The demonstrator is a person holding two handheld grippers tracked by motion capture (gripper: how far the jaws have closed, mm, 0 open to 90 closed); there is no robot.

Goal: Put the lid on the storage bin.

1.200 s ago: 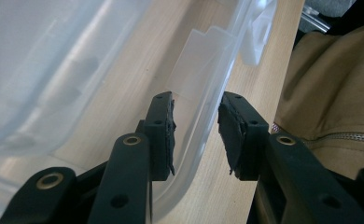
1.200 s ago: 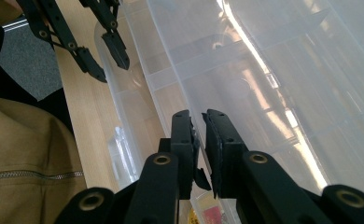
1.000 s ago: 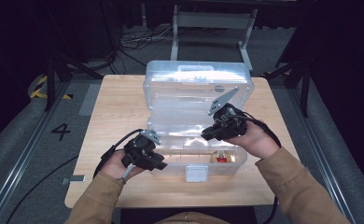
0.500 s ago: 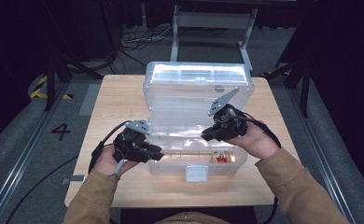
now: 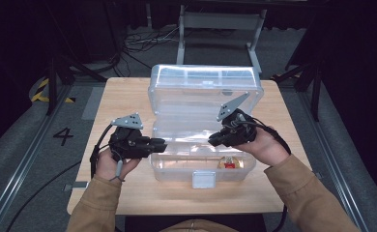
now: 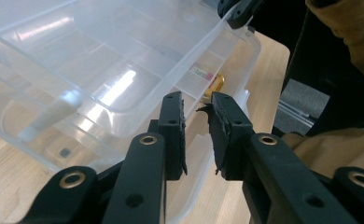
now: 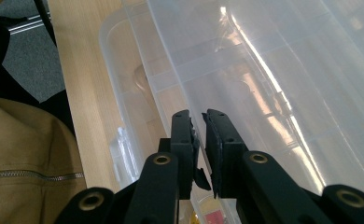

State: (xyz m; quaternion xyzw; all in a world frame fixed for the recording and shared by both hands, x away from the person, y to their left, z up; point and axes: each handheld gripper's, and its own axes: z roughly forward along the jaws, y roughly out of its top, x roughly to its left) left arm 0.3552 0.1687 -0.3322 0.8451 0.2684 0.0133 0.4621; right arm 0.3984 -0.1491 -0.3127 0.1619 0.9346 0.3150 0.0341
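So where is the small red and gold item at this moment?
In the high view the small red and gold item lies inside the clear plastic box, in its front right compartment, just below the right claw and near the front latch.

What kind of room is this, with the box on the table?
Probably a lab or studio for recording. A small wooden table stands on grey floor with loose cables, metal stands, and a painted number 4 beside it.

Tan sleeves (image 5: 297, 183) with a zip cover both arms. Each black tool, left (image 5: 158, 143) and right (image 5: 214, 139), has brass-ringed screw holes, a grey three-cornered plate and a black cable.
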